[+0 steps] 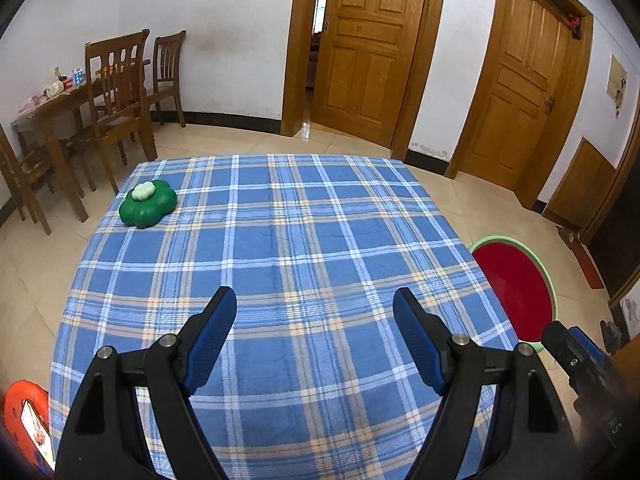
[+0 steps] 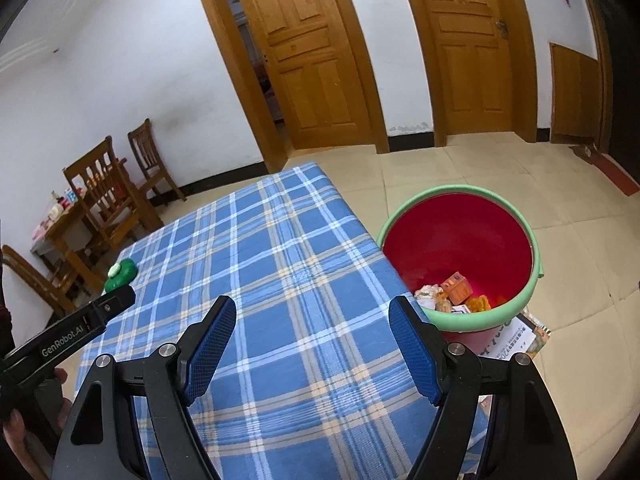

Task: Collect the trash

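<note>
A red bin with a green rim (image 2: 460, 240) stands on the floor at the table's right side; crumpled wrappers and an orange carton (image 2: 456, 286) lie inside it. Part of the same bin (image 1: 516, 284) shows in the left wrist view. My left gripper (image 1: 314, 300) hangs open over the blue plaid tablecloth (image 1: 280, 240) with nothing between its fingers. My right gripper (image 2: 312, 308) is open and empty over the cloth's right part, close to the bin. A green flower-shaped object with a pale top (image 1: 148, 202) rests at the table's far left corner.
A wooden dining table with chairs (image 1: 116, 92) stands by the left wall. Two wooden doors (image 1: 368, 40) are behind, one ajar. An orange object (image 1: 28, 420) sits at the lower left. A printed box (image 2: 516, 334) lies under the bin. The other gripper's black finger (image 2: 92, 316) shows at left.
</note>
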A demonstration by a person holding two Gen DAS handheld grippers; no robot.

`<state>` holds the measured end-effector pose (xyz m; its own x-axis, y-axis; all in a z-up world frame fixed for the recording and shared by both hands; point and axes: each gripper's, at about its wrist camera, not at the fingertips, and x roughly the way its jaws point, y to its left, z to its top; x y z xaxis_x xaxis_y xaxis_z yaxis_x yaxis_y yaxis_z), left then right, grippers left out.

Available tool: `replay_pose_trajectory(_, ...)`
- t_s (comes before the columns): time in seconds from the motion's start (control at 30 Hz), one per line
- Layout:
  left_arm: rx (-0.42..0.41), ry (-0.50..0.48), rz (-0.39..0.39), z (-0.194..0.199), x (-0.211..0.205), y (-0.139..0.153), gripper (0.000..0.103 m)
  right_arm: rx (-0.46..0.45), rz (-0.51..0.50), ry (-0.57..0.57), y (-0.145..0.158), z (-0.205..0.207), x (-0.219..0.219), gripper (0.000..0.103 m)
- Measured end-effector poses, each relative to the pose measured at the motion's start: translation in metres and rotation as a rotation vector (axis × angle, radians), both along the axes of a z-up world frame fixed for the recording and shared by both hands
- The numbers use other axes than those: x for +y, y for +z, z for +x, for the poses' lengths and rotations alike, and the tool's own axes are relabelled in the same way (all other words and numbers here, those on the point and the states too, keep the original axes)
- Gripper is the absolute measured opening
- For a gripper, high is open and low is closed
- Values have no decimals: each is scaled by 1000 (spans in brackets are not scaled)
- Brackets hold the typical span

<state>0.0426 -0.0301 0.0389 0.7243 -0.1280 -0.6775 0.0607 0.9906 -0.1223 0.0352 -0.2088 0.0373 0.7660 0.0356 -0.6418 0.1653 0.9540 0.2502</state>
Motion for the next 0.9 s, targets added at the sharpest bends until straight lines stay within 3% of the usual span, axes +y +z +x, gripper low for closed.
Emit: replay_pose_trajectory(0.9,-16,9,-8,-9,6,7,80,-13,-8,13,4,-3,7,80)
